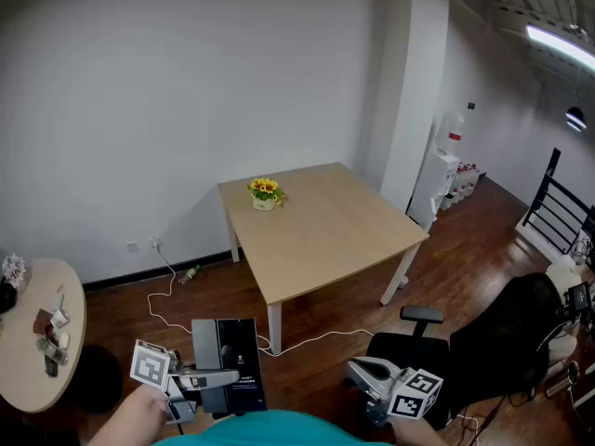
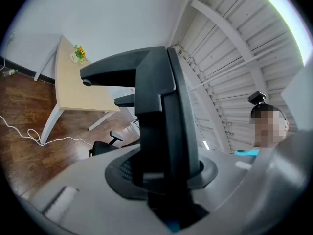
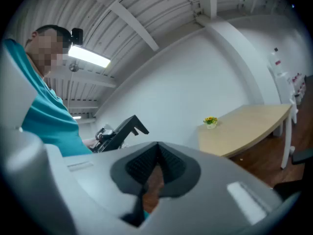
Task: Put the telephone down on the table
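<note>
Left gripper (image 1: 218, 377) clamped on the telephone (image 1: 228, 356), which is well short of the table (image 1: 325, 240). Right gripper (image 1: 364, 372) closed, empty. Risk: the edge grip lets the phone pivot or slip off before reaching the table.

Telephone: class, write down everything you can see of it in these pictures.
The telephone is a black, flat-bodied set, plastic by its look, with small pale print on its face. The left claw is shut on it and holds it in the air over the dark wood floor, short of the table. Nothing else touches it.
</note>
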A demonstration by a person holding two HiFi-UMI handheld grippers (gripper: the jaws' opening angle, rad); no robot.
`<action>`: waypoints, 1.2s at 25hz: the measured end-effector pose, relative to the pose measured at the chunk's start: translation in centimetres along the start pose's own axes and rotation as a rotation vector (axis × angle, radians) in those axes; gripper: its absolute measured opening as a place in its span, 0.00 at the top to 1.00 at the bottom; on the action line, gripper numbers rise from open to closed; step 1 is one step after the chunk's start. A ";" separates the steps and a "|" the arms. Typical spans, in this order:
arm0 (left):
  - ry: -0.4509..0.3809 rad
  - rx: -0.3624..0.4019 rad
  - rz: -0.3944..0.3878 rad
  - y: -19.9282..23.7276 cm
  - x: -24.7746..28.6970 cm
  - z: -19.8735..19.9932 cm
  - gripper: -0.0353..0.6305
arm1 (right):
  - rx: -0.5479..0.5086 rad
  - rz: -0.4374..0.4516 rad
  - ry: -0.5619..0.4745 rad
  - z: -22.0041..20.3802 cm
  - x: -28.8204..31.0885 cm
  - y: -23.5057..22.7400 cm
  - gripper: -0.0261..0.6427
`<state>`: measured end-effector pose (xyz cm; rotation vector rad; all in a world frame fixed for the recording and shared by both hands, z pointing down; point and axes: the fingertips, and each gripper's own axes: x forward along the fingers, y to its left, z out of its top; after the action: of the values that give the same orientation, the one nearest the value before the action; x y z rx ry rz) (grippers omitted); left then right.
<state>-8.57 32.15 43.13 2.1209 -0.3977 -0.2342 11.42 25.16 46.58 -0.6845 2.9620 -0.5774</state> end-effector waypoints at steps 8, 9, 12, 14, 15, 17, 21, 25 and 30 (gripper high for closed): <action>-0.008 0.031 0.056 1.2 5.2 0.0 0.68 | -0.002 -0.006 0.001 1.2 -4.0 -4.6 0.96; -0.005 0.034 0.067 1.5 5.5 0.1 0.68 | -0.001 -0.007 0.001 1.3 -4.2 -5.2 0.96; -0.018 0.001 0.039 1.8 6.4 0.8 0.68 | 0.013 -0.011 0.002 1.6 -3.6 -6.8 0.96; -0.027 -0.020 0.021 2.5 6.3 2.0 0.68 | 0.021 -0.008 0.007 1.7 -2.2 -7.7 0.96; -0.028 -0.019 0.022 3.3 5.9 2.9 0.68 | 0.022 -0.006 0.010 1.8 -1.3 -8.2 0.96; -0.023 -0.006 0.033 5.2 4.9 4.8 0.68 | 0.021 -0.005 0.012 2.3 1.1 -9.1 0.96; -0.001 0.029 0.031 9.7 2.7 10.4 0.68 | 0.018 -0.025 -0.001 4.0 7.0 -11.3 0.96; 0.038 0.035 -0.003 12.8 1.2 17.0 0.68 | 0.031 -0.051 -0.014 6.4 12.7 -13.7 0.96; 0.104 0.044 -0.028 16.7 0.5 24.4 0.68 | 0.040 -0.093 -0.043 9.9 19.1 -17.3 0.96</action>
<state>-18.97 4.49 43.73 2.1725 -0.3146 -0.1314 2.67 -0.98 44.43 -0.8235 2.8838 -0.6180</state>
